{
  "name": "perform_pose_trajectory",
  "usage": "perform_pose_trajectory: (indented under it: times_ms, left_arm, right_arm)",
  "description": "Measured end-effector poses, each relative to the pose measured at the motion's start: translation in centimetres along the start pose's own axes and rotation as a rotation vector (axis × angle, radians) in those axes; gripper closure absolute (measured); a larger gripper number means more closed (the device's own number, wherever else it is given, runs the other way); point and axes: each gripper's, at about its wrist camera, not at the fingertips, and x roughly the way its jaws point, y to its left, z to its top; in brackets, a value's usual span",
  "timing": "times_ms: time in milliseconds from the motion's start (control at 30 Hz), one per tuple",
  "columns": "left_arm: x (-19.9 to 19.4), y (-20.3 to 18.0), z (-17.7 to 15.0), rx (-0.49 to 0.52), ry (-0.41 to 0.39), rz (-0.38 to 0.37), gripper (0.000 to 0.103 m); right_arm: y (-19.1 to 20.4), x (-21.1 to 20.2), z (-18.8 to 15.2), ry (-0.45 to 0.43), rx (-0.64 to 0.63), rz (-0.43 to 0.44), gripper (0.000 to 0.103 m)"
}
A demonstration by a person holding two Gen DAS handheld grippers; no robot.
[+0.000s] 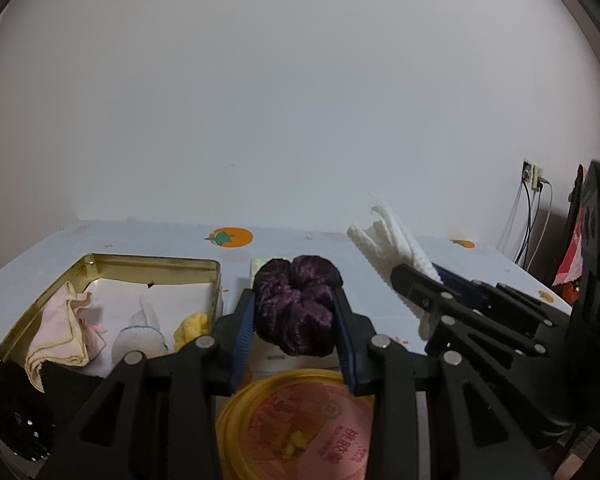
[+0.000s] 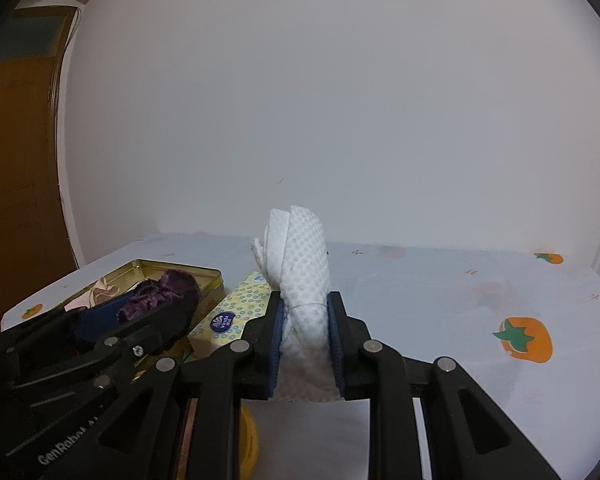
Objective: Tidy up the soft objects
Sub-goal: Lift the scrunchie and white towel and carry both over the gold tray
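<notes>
My left gripper (image 1: pixel 296 312) is shut on a purple velvet scrunchie (image 1: pixel 298 306) and holds it above the table, just right of an open gold tin (image 1: pixel 156 262). The tin holds a pink cloth (image 1: pixel 62 332), a white plush piece (image 1: pixel 140 338) and a yellow soft item (image 1: pixel 192 326). My right gripper (image 2: pixel 306 320) is shut on a folded white textured cloth (image 2: pixel 302 268), held upright above the table. That cloth also shows in the left wrist view (image 1: pixel 392 240). The scrunchie shows in the right wrist view (image 2: pixel 164 290) in front of the tin (image 2: pixel 210 276).
A yellow patterned tissue pack (image 2: pixel 236 308) lies right of the tin. A round yellow lid with a pink label (image 1: pixel 300 424) lies below the left gripper. The tablecloth (image 2: pixel 460 300) has orange tomato prints. Cables and a wall socket (image 1: pixel 534 178) are at far right.
</notes>
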Motion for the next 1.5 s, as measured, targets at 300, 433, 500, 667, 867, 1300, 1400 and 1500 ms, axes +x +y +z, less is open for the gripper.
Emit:
perform_pose_trajectory:
  times_ms: [300, 433, 500, 667, 867, 1300, 1400, 1500]
  left_arm:
    - [-1.2, 1.1, 1.1, -0.021, 0.0, -0.027, 0.067]
    - [-1.7, 1.7, 1.7, -0.029, 0.002, -0.043, 0.067]
    - [-2.0, 1.9, 1.9, -0.03, 0.002, -0.05, 0.067]
    - [-2.9, 2.5, 2.6, -0.024, -0.012, -0.051, 0.067]
    - [-3.8, 2.9, 3.1, -0.018, -0.028, -0.039, 0.067]
    - [-4.0, 6.3, 3.4, -0.052, -0.011, 0.034, 0.067]
    - [-4.2, 6.7, 3.4, -0.054, -0.011, 0.042, 0.067]
    - [-4.2, 7.2, 3.4, -0.056, -0.007, 0.049, 0.067]
  right_arm:
    - [0.8, -0.1, 1.6, -0.01, 0.013, 0.039, 0.079]
    - [1.2, -0.5, 2.7, -0.021, 0.007, 0.057, 0.079]
    - [1.5, -0.6, 3.1, -0.024, 0.005, 0.068, 0.079]
    - [1.9, -0.9, 4.0, -0.029, 0.016, 0.098, 0.079]
    - [2.3, -1.1, 4.6, -0.036, 0.005, 0.112, 0.079]
    - [0.1, -1.4, 5.1, -0.012, -0.011, 0.159, 0.079]
    - [-0.3, -1.4, 5.1, -0.007, -0.022, 0.17, 0.079]
    - [-1.0, -1.6, 5.2, -0.003, -0.027, 0.178, 0.079]
